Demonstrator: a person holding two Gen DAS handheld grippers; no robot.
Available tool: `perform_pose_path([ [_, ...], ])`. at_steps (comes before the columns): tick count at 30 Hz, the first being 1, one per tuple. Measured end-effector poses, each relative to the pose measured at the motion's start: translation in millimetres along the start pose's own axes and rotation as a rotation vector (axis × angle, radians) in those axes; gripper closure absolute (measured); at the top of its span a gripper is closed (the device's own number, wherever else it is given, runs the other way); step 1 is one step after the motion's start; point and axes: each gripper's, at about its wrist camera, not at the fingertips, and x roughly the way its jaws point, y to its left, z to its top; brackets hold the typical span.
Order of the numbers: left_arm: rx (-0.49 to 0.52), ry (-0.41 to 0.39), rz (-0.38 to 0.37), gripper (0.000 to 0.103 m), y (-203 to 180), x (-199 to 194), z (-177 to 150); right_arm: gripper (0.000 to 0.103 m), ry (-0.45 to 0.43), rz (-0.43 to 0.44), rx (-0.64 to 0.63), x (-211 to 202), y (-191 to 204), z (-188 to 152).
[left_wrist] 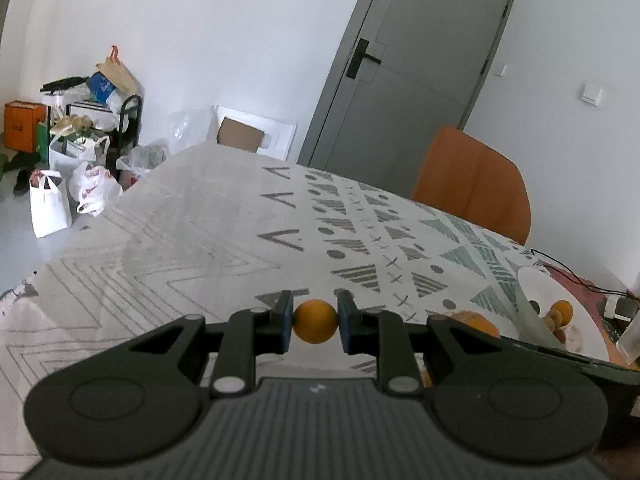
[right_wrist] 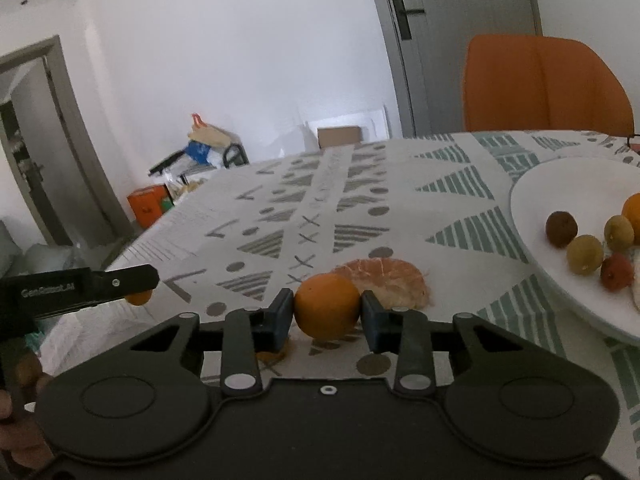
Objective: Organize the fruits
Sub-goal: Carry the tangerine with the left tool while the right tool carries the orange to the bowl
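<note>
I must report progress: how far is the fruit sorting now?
Done: several small fruits lie on the white plate. In hand: the left gripper holds a small orange fruit, the right gripper an orange. Left: both, plus the peeled citrus on the tablecloth.

Patterned tablecloth (right_wrist: 360,200) over table; peeled citrus half (right_wrist: 384,280) lying left of white plate (right_wrist: 532,200)

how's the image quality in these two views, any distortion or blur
Left wrist view: strong fisheye bend in the door, soft focus on the small orange fruit. Right wrist view: curved door frame, dim flat light, the orange fairly sharp, the plate slightly washed out.
</note>
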Motion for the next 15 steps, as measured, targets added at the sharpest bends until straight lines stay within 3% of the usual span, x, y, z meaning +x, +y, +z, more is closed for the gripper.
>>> perform_pose_path([
  [5,0.034,0.0,-0.005,0.081,-14,-4,-1,0.069,-0.068,0.021,-0.018,-20,0,1],
  [15,0.066,-0.024,-0.024,0.081,-41,-11,-1,0.069,-0.125,0.012,0.02,-49,-25,1],
])
